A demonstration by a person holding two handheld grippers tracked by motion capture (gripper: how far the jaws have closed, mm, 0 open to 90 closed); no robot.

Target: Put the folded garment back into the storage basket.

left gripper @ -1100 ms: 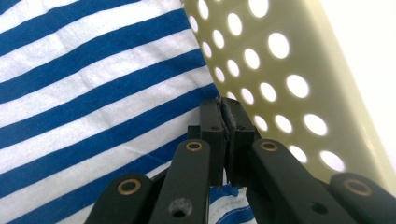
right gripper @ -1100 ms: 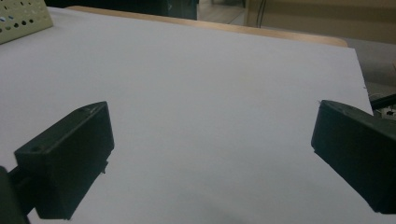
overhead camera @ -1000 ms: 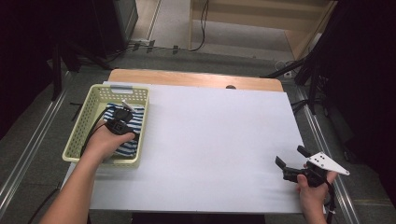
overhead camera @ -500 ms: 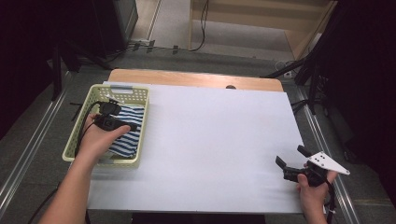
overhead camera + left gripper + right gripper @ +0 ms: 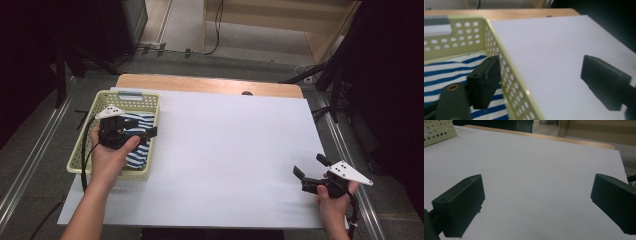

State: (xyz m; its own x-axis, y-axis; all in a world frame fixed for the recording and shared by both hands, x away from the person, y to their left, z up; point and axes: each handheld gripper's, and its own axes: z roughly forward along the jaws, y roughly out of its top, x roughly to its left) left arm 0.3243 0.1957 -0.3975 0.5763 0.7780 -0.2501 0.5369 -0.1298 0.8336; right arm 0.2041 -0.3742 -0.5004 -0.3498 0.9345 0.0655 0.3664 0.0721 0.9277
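Observation:
A blue-and-white striped cloth point(image 5: 141, 152) lies in a pale yellow perforated basket point(image 5: 131, 95) at the table's left. My left gripper point(image 5: 146, 134) hovers over the basket and points right. Its jaws have just been opening and nothing is between them. In the left gripper view the left gripper point(image 5: 544, 82) straddles the basket wall point(image 5: 506, 67), with the striped cloth point(image 5: 449, 72) below its left jaw. My right gripper point(image 5: 310, 166) stands open and empty near the front right corner. The right gripper view shows the right gripper point(image 5: 537, 205) spread over bare white sheet.
A white sheet point(image 5: 230, 150) covers the table, with a wooden strip point(image 5: 210, 85) along its far edge. The basket corner point(image 5: 437, 131) shows far off in the right gripper view. Metal rails point(image 5: 30, 170) run beside the table, and cables lie on the floor beyond.
My left gripper has lifted off the striped cloth, turned to point right and opened; the cloth stays in the basket. The right hand has not moved.

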